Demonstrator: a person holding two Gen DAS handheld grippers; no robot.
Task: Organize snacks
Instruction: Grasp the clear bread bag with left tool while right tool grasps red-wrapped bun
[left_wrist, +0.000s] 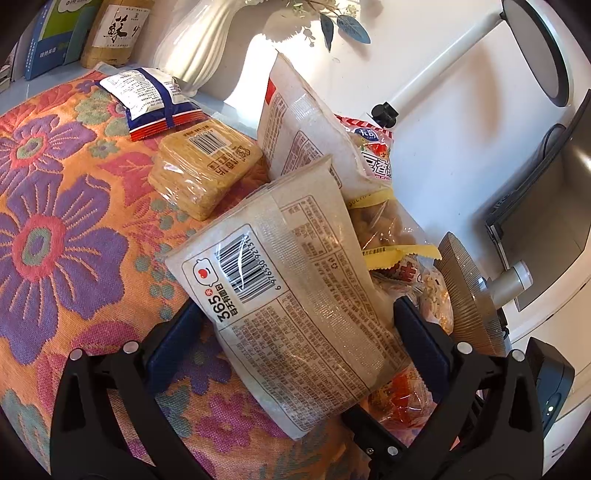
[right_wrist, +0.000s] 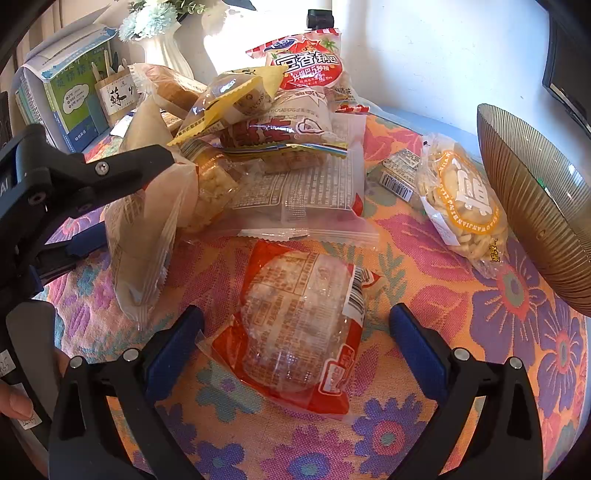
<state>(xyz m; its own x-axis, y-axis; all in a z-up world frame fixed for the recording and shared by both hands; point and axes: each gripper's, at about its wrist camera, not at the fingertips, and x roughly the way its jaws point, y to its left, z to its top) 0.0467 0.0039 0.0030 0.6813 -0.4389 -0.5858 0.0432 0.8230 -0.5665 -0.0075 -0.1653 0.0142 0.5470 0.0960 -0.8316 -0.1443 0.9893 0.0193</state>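
Note:
A beige "365" bread packet (left_wrist: 280, 288) leans on the snack pile, between the wide-apart fingers of my left gripper (left_wrist: 297, 332), which is open. The right wrist view shows that same packet (right_wrist: 147, 236) with the left gripper (right_wrist: 136, 195) straddling it. A red-edged clear packet with a round rice cake (right_wrist: 291, 314) lies flat on the floral cloth (right_wrist: 424, 369). My right gripper (right_wrist: 295, 336) is open, one blue pad on each side of it. The pile (right_wrist: 280, 147) holds several packets, with a red one (right_wrist: 310, 62) on top.
A ribbed brown bowl (right_wrist: 535, 206) stands at the right, a yellow-ringed snack bag (right_wrist: 461, 206) beside it. A cracker pack (left_wrist: 207, 166) and a blue-white packet (left_wrist: 151, 99) lie behind. A white vase (left_wrist: 195, 40) and boxes (left_wrist: 59, 33) line the back. A hand (right_wrist: 18, 398) shows lower left.

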